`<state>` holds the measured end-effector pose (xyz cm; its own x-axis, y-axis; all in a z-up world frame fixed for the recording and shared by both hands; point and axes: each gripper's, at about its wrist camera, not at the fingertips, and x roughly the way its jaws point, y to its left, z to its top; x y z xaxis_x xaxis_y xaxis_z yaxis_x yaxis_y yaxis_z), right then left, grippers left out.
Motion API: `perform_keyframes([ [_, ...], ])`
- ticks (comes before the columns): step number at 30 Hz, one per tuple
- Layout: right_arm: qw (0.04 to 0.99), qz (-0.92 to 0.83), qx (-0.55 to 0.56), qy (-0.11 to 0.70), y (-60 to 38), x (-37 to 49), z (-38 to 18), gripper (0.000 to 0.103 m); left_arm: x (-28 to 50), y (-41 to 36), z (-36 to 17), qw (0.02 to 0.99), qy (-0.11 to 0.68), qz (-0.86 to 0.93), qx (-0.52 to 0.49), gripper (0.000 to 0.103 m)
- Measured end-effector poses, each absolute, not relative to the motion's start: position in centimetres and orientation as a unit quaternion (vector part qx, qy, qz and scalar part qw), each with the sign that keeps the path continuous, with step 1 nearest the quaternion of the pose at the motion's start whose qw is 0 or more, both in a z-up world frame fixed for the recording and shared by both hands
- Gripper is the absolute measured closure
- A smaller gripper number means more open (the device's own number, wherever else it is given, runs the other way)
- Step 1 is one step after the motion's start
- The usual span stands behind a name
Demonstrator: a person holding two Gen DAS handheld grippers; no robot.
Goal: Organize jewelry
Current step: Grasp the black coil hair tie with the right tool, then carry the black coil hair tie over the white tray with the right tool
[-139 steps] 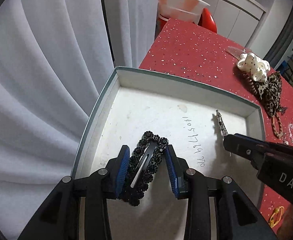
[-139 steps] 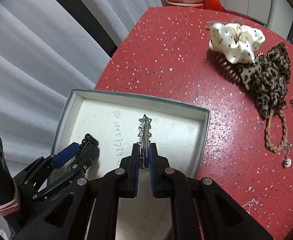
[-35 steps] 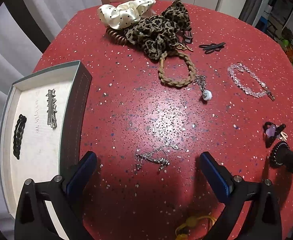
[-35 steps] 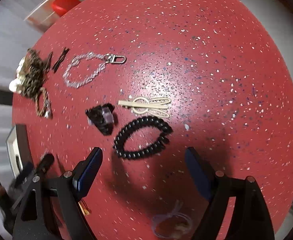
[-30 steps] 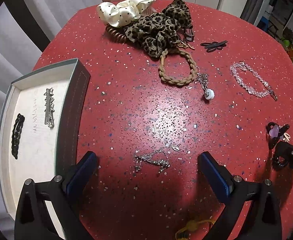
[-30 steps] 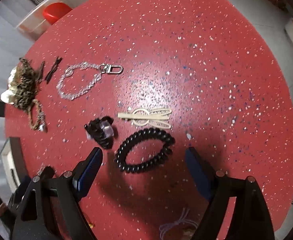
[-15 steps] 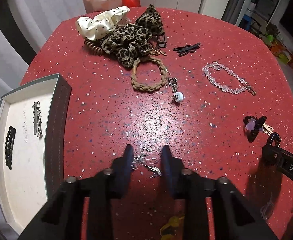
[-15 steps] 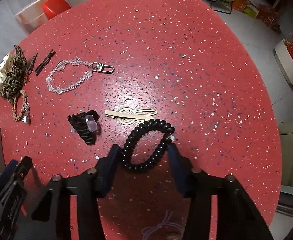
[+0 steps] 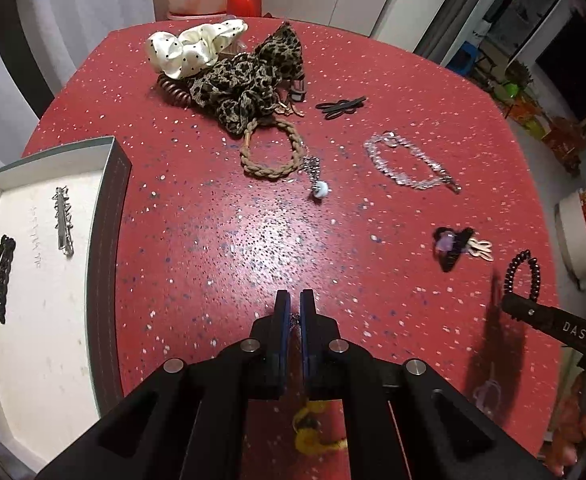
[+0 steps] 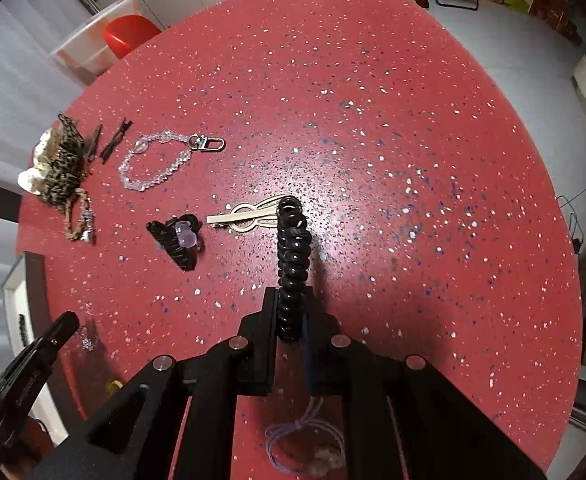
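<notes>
A round red speckled desk [image 9: 233, 248] fills both views, with pale curtains and white cabinets behind it. At its left edge sits an open grey box [image 9: 107, 216] lined in white; inside lie one black beaded hair clip [image 9: 1, 276] and one silver barrette [image 9: 63, 222], side by side and apart.

Our left tool [image 9: 292, 312] is closing, its pads nearly together over a thin silver chain [image 9: 293, 322]. Only a sliver of the chain shows between the pads, so we think it is pinched but cannot be sure how firmly. Our right tool [image 10: 289, 316] is also closing and already clamps one end of the black spiral hair tie [image 10: 292, 256], which stands squeezed flat and juts forward from the jaws.

To do this step well, we judge that both tools should rise straight off the desk before swinging toward the box, so the chain hangs free and does not snag. The coil needs steady pressure, since it is springy and could squirm out.

Still loose on the desk we count one cream dotted scrunchie [image 9: 191, 50], one leopard scrunchie [image 9: 249, 80], one brown coil tie [image 9: 173, 90], one braided bracelet [image 9: 271, 152], one crystal chain with a clasp [image 10: 161, 164], one black claw clip [image 10: 177, 240], one cream barrette [image 10: 249, 214], one black bow pin [image 9: 341, 106], one yellow item [image 9: 313, 432] and one lilac cord [image 10: 301, 444].
</notes>
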<state>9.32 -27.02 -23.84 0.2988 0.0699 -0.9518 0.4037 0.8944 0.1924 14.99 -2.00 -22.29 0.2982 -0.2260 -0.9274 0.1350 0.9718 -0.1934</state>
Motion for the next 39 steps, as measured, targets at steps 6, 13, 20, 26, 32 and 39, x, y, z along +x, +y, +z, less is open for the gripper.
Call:
perform_keyframes([
  [6, 0.780, -0.092, 0.220, 0.579, -27.3, 8.0, -21.7, 0.092, 13.4, -2.1, -20.3, 0.807, 0.576, -0.127, -0.039, 0.097],
  [13, 0.783, -0.073, 0.221, 0.577, -26.6, 6.6, -19.9, 0.092, 12.2, -1.1, -18.2, 0.807, 0.573, -0.136, -0.048, 0.097],
  [20, 0.782, -0.059, 0.220, 0.580, -25.7, 5.8, -18.4, 0.092, 10.5, -0.4, -16.3, 0.807, 0.571, -0.144, -0.050, 0.097],
  [26, 0.784, -0.046, 0.216, 0.581, -24.2, 5.2, -17.2, 0.092, 9.3, 0.5, -14.5, 0.810, 0.564, -0.147, -0.057, 0.097],
  [32, 0.787, -0.032, 0.208, 0.579, -22.5, 4.8, -15.8, 0.092, 8.3, 1.7, -12.8, 0.819, 0.551, -0.149, -0.055, 0.097],
  [39, 0.792, -0.008, 0.191, 0.579, -19.3, 4.8, -14.5, 0.092, 7.0, 4.6, -11.6, 0.827, 0.541, -0.134, -0.071, 0.097],
])
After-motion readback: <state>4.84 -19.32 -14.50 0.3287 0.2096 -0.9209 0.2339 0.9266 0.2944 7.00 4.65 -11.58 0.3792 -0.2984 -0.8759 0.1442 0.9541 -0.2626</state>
